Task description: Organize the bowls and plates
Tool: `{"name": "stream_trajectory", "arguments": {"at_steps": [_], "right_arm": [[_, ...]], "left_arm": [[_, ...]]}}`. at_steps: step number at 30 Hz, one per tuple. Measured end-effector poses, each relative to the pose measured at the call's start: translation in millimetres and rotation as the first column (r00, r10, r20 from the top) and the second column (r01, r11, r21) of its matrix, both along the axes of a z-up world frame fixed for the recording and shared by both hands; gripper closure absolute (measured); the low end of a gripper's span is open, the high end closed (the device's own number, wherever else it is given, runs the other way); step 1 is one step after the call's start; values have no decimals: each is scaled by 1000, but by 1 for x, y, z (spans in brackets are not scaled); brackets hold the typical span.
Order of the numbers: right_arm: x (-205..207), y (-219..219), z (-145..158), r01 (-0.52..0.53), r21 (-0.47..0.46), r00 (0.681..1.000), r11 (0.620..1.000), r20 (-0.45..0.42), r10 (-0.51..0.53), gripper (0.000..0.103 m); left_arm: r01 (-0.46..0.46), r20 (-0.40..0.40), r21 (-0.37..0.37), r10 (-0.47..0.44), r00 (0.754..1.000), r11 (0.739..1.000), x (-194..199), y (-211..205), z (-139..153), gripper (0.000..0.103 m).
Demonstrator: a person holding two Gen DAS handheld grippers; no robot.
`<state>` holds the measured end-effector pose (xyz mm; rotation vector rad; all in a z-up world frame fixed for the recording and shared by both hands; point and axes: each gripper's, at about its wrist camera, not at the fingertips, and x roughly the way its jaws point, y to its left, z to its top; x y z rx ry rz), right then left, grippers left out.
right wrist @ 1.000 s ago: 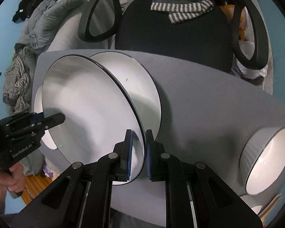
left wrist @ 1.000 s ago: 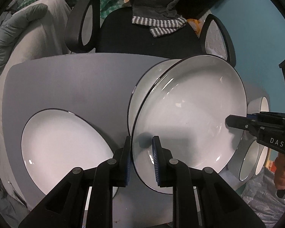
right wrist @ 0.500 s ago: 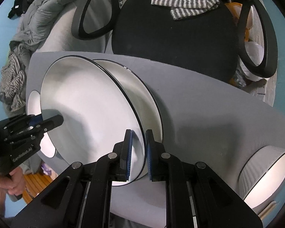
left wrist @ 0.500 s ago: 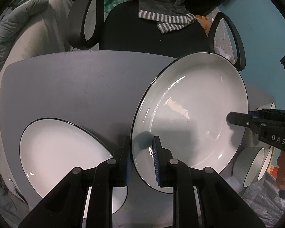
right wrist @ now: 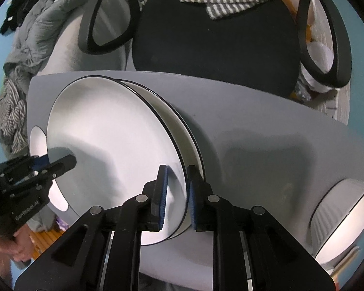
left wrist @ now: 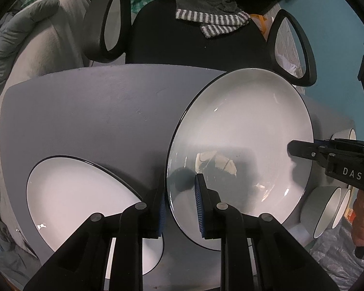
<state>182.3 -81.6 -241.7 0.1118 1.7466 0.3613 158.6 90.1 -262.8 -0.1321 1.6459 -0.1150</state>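
A large white plate with a black rim (left wrist: 240,145) is held between both grippers, low over a second white plate (right wrist: 182,126) that lies on the grey table (left wrist: 85,121). My left gripper (left wrist: 179,206) straddles its left rim, jaws parted a little. My right gripper (right wrist: 177,198) straddles its right rim, jaws also slightly parted. It also shows from the right wrist (right wrist: 109,145). Another white plate (left wrist: 85,198) lies at the table's front left.
Grey ribbed bowls with white insides stand at the table's right edge (left wrist: 327,208), (right wrist: 339,218). A black office chair (right wrist: 213,29) with a striped cloth stands behind the table. Grey bedding (left wrist: 24,48) lies to the left.
The held plate has come down from tilted to nearly flat over the second plate. Both grippers' jaws have widened a little on its rim.
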Motion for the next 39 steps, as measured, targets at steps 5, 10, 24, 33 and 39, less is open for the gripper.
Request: {"name": "stream_trajectory", "arguments": {"at_steps": [5, 10, 24, 33, 39], "right_arm": [[4, 8, 0, -6, -71, 999, 997, -35, 3, 81], [6, 25, -1, -67, -161, 997, 985, -60, 58, 72], [8, 37, -2, -115, -293, 991, 949, -95, 91, 71], [8, 31, 1, -76, -278, 994, 958, -100, 50, 71], [4, 34, 4, -89, -291, 993, 952, -102, 62, 71]], "left_arm": [[8, -13, 29, -8, 1000, 1000, 3, -2, -1, 80], [13, -15, 58, -12, 1000, 998, 4, -4, -1, 77], [45, -48, 122, -39, 998, 991, 3, -14, -1, 70], [51, -63, 114, -44, 997, 992, -1, -15, -3, 69], [52, -65, 113, -45, 997, 992, -3, -16, -2, 69]]}}
